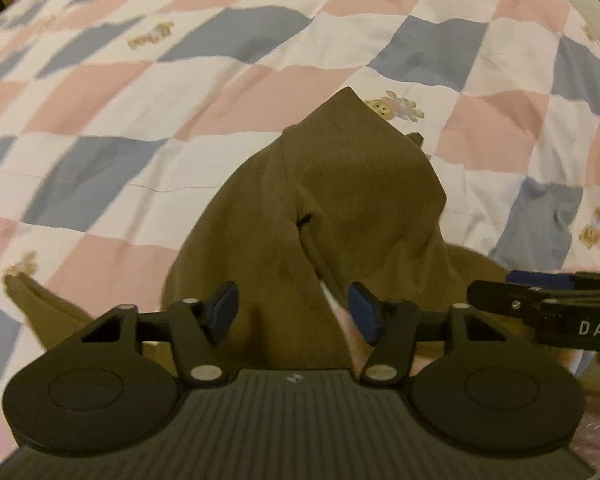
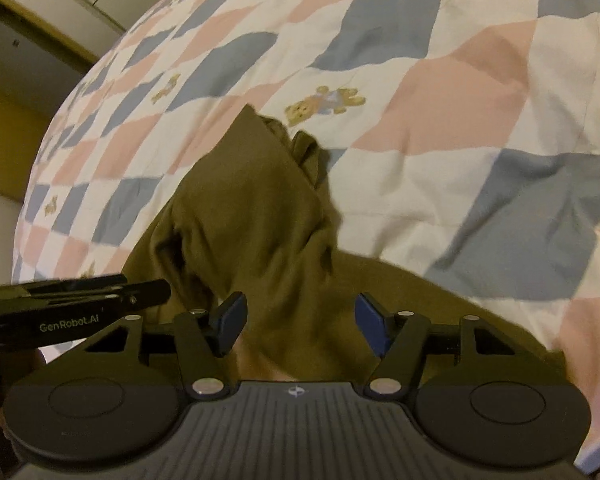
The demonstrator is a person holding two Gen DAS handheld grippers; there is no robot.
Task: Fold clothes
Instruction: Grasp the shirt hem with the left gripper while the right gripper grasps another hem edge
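An olive-brown garment (image 1: 340, 200) lies bunched on the bed, rising in a peaked fold ahead of both grippers. My left gripper (image 1: 294, 308) is open, its blue pads (image 1: 224, 306) wide apart on either side of a ridge of the cloth. In the right wrist view the same garment (image 2: 252, 216) heaps up in front, and my right gripper (image 2: 302, 322) is open too, with cloth between its fingers but not pinched. A corner of the garment (image 1: 32, 300) trails to the left. Each gripper shows side-on in the other's view, the right one (image 1: 540, 304) and the left one (image 2: 80, 300).
The garment rests on a quilt (image 1: 140, 100) checked in pink, blue and white with small teddy bear prints (image 2: 324, 104). The bed's left edge (image 2: 40, 152) drops off toward a dim floor and a wall with wooden trim (image 2: 28, 12).
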